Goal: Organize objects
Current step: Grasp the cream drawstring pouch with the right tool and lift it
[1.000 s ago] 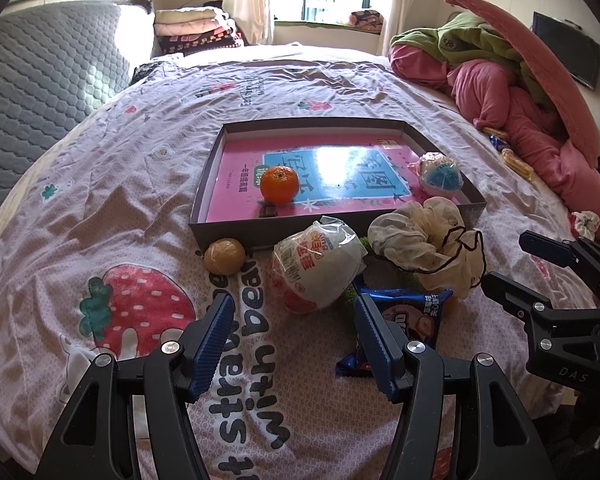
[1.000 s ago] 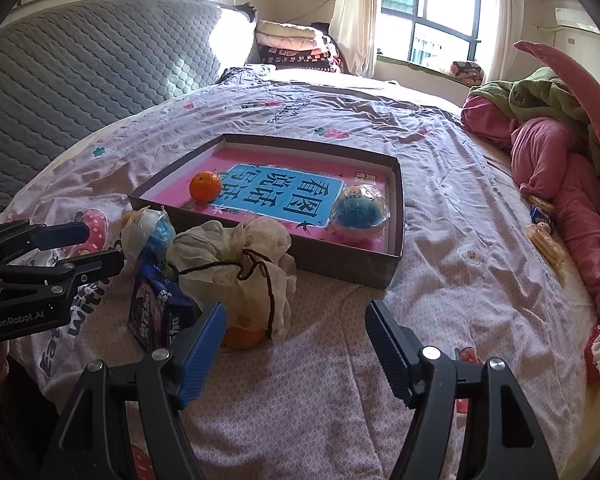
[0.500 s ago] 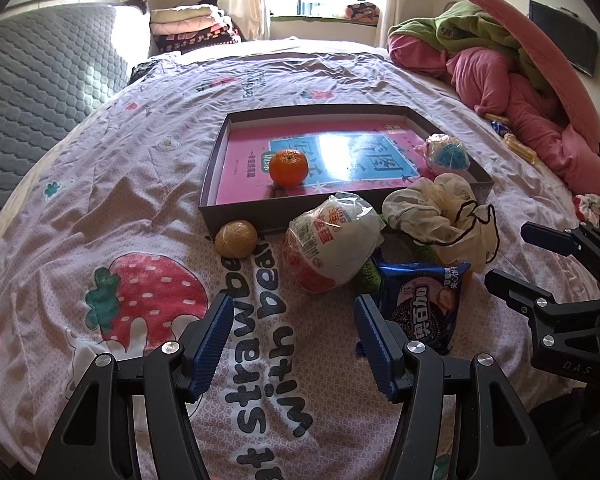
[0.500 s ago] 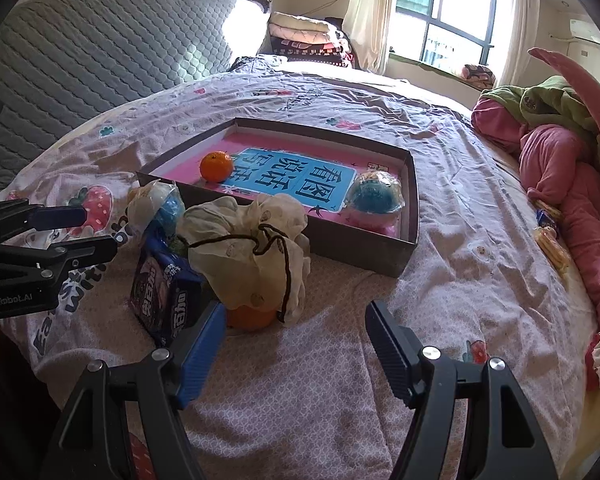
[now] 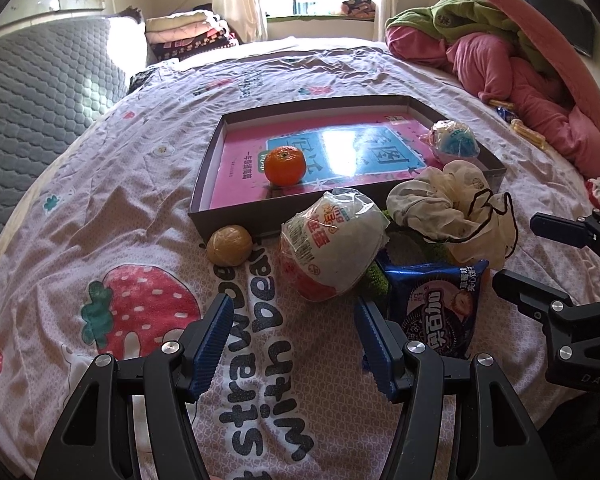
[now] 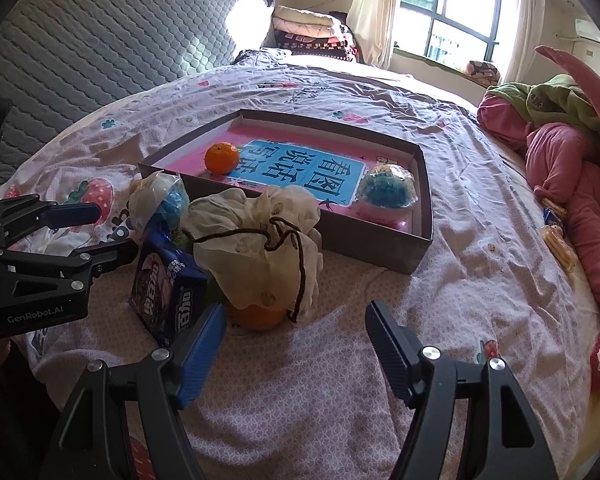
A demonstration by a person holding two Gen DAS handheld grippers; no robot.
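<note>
So far only the orange (image 5: pixel 284 165) and a blue wrapped ball (image 5: pixel 455 142) lie in the box tray (image 5: pixel 204 216); the egg-shaped snack (image 5: pixel 332 248), biscuit packet (image 5: pixel 440 312), drawstring pouch (image 5: pixel 444 204) and brown ball (image 5: pixel 230 246) remain on the bed just before it, and my left tongs (image 5: pixel 296 344) and right tongs (image 6: pixel 296 344) both hang open and empty.

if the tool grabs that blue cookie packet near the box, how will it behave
The blue cookie packet looks like thin glossy film, so probably light, crinkly and slippery. It leans against the cloth pouch, so it may well flop over when nudged.
</note>
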